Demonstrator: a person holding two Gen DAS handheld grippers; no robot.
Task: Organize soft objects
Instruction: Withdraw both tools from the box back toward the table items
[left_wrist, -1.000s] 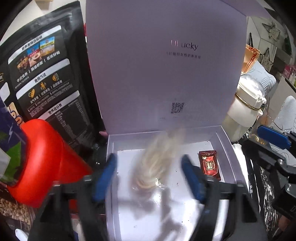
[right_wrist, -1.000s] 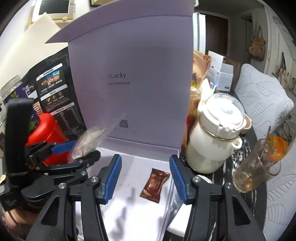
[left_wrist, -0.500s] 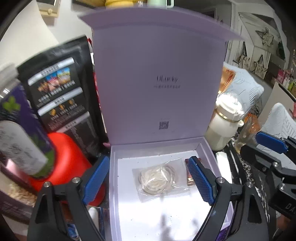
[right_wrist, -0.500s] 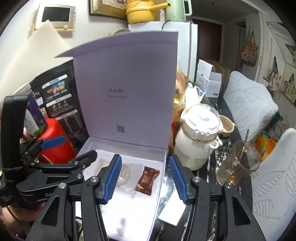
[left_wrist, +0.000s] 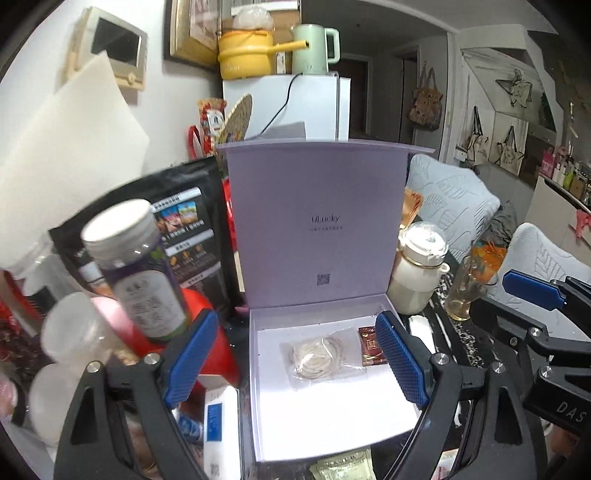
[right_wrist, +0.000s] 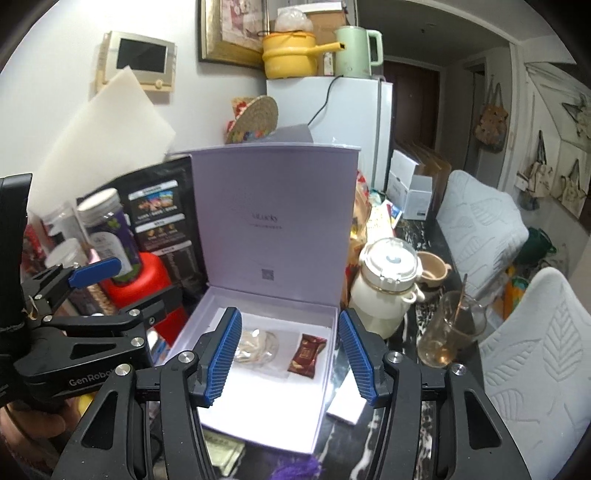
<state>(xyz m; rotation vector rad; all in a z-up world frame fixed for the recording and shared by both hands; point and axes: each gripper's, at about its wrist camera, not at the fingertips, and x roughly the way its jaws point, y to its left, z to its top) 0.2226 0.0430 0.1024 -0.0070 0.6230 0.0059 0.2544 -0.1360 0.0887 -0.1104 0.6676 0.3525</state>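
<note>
Both claws stand open and hold nothing: the left claw (left_wrist: 291, 360) spread wide, its jaws having just been opening, the right claw (right_wrist: 290, 356) narrower, marked "GenRobot" on its neighbour's frame. Beyond them a lilac box (left_wrist: 255, 387) sits on the dark surface (right_wrist: 421, 413), lid upright, printed "uLucky" above a QR code. Inside lie a clear packet of pale coiled bands (left_wrist: 321, 356) near the middle and, just right of it, a dark red sweet wrapper (right_wrist: 307, 355). Left of the box stand a black pouch with Chinese text (left_wrist: 184, 236) and a purple-labelled jar (left_wrist: 142, 273); right, a white lidded pot (right_wrist: 386, 286).
</note>
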